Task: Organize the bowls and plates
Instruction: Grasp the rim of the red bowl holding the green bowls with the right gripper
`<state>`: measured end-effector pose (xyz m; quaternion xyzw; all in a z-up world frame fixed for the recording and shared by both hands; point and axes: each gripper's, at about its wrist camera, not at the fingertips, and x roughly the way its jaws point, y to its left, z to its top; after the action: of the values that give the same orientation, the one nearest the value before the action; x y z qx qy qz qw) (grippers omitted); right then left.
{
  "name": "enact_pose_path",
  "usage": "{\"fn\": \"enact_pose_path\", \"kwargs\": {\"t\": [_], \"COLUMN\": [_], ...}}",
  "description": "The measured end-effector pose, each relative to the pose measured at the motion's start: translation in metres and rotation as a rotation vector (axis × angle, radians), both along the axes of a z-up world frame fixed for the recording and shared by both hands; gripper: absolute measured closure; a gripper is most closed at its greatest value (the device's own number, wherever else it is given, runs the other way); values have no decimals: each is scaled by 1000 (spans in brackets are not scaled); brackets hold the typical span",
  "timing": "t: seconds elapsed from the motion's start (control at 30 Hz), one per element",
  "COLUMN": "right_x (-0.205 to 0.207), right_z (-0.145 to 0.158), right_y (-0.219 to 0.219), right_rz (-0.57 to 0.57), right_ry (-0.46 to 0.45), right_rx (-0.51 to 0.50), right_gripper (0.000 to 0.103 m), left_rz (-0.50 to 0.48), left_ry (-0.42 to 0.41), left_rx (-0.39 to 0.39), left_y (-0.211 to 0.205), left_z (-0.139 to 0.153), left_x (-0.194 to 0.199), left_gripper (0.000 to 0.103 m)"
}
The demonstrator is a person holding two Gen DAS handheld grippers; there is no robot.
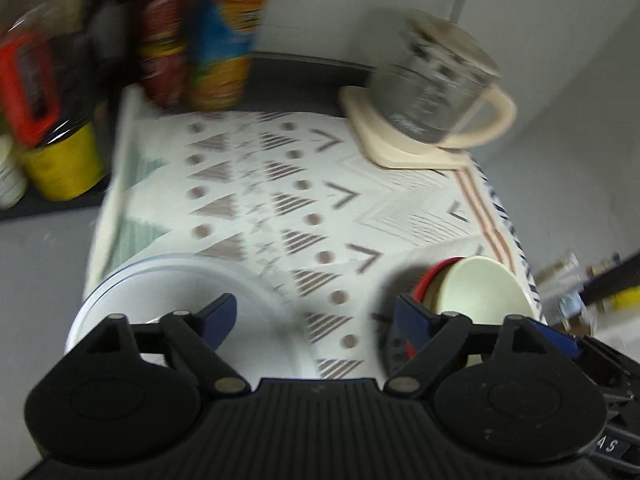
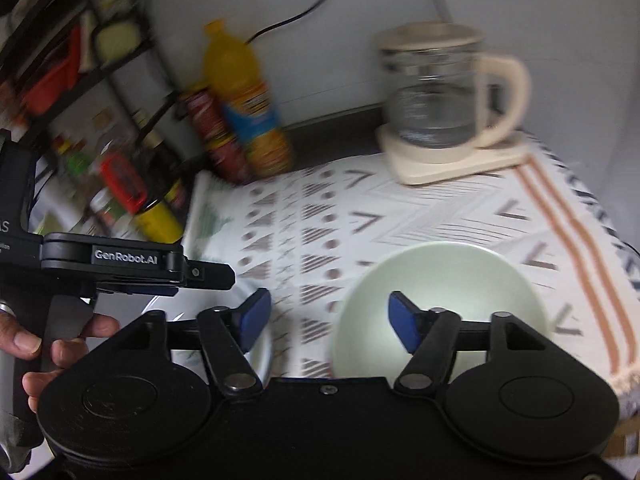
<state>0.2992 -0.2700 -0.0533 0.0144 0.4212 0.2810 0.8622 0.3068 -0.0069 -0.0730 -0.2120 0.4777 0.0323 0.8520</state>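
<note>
Bowls and plate share the patterned cloth point(image 2: 420, 208): the pale green bowl point(image 2: 440, 280) lies under the right gripper point(image 2: 328, 316), whose blue fingers gape empty, and the white plate point(image 1: 168, 292) lies beneath the left gripper point(image 1: 316, 320), likewise spread wide.

dim, motion-blurred fisheye views with glare inside the pale bowl point(image 2: 440, 280).
</note>
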Motion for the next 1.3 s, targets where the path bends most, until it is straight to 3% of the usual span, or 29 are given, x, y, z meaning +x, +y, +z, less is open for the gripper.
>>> {"fn": "enact_pose_path", "kwargs": {"t": [0.17,0.6,0.83,1.07,1.17,1.23,1.3], "right_x": [-5,-5,-3,-7,-6,-6,-5], "right_z": [-3,-18,-47,-70,-81,-88,-94], "right_y": [-25,-70,-87,-93,-93,-91,-91], "right_rz": [-123,-412,-559,-655,-676,-685,-691], "right_ry": [-10,-5,78,152,190,213,237], "right_rx": [-1,-72,-103,-69,-52,-43,-16], "right_gripper": [18,8,8,9,15,19,23], "left_rz": [-94,-345,-484,-527,-530,-521,-511], "left_ry": [-10,29,93,144,170,188,205], "left_rx": [0,22,36,63,64,61,31], "left_y": [-26,-80,-109,-120,-117,-114,-110], "left_z": [-5,-31,-56,-78,-87,-93,-99], "left_x": [16,57,66,77,83,85,88], "left_gripper": [14,14,14,15,19,31,35]}}
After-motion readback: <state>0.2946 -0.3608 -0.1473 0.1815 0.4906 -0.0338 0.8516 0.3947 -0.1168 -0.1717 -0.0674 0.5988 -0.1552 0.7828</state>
